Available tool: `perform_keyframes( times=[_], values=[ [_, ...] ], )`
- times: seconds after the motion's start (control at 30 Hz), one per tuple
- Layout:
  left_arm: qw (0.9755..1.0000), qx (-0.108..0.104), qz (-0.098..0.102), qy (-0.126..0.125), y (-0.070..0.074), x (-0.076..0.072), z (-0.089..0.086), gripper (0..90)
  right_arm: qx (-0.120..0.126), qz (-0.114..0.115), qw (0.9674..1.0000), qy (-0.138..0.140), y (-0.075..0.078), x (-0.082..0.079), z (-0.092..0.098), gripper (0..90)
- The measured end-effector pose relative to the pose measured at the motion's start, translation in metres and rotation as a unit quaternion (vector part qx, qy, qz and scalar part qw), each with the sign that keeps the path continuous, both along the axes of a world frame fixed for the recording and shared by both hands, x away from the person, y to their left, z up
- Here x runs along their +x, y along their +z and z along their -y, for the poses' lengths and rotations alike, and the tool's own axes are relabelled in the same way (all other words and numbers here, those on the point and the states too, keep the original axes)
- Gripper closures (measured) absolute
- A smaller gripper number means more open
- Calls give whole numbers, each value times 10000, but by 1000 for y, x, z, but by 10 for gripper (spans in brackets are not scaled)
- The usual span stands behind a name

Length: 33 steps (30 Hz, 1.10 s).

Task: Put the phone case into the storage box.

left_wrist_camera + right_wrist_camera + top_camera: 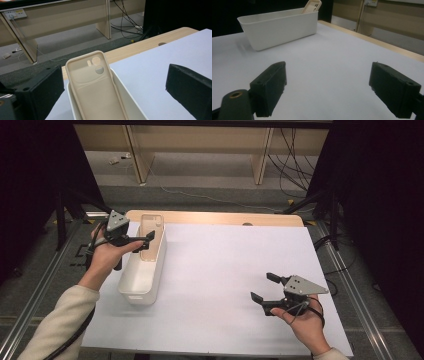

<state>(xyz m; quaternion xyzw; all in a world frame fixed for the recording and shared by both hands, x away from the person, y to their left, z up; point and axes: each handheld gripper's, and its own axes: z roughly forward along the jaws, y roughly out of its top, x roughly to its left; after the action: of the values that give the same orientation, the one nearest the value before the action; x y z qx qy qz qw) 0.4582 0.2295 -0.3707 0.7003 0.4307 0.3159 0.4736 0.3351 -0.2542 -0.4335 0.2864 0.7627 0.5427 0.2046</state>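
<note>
A beige phone case leans upright against the far end of a white plastic bin at the left of the white table sheet. My left gripper hovers over the bin's far end, just beside the case, jaws open. In the left gripper view the case stands ahead between the two wide-apart jaws, its camera cut-outs at the top, and neither pad touches it. My right gripper is open and empty near the front right of the sheet, pointing left toward the bin and the case.
The white sheet covers most of a wooden table whose bare far edge shows behind it. Beyond the table lie grey floor, wooden furniture legs and loose cables. Metal rails run along both sides of the table.
</note>
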Motion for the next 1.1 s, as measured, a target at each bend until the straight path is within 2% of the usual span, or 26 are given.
perform_keyframes(
  times=[0.03,0.13,0.2,0.23,0.4,0.6,0.63,0.9,0.97,1.0,1.1],
  values=[
    [10000,-5,4,-18,0,-2,-1,9,-30,94,9999,18,0,1,1,157],
    [10000,-25,-26,-74,-1,-6,-1,6,-33,101,9999,-6,0,1,1,157],
    [9998,-163,-76,-127,-3,-10,0,4,-33,103,9999,-7,0,1,0,157],
    [9999,-103,-54,-121,-2,-12,-1,4,-47,93,9999,9,1,1,1,157],
    [9999,-66,44,-140,-2,-19,-2,3,-4,120,9999,-2,0,1,0,157],
    [9997,-165,59,-183,-3,-25,-2,4,-2,141,9999,1,0,1,0,158],
    [9996,-156,66,-203,-3,-26,-2,4,67,164,9998,38,0,2,-1,157],
    [9990,-167,156,-392,-5,-35,0,10,63,184,9998,39,0,2,-1,157],
    [9988,-163,173,-419,-5,-37,1,10,-6,19,10000,20,2,-1,-1,158],
    [9986,-173,198,-455,-5,-39,1,10,-20,156,9999,11,2,1,0,157],
    [9981,-188,233,-533,-4,-43,3,10,-1,136,9999,41,2,1,0,157]
  ],
)
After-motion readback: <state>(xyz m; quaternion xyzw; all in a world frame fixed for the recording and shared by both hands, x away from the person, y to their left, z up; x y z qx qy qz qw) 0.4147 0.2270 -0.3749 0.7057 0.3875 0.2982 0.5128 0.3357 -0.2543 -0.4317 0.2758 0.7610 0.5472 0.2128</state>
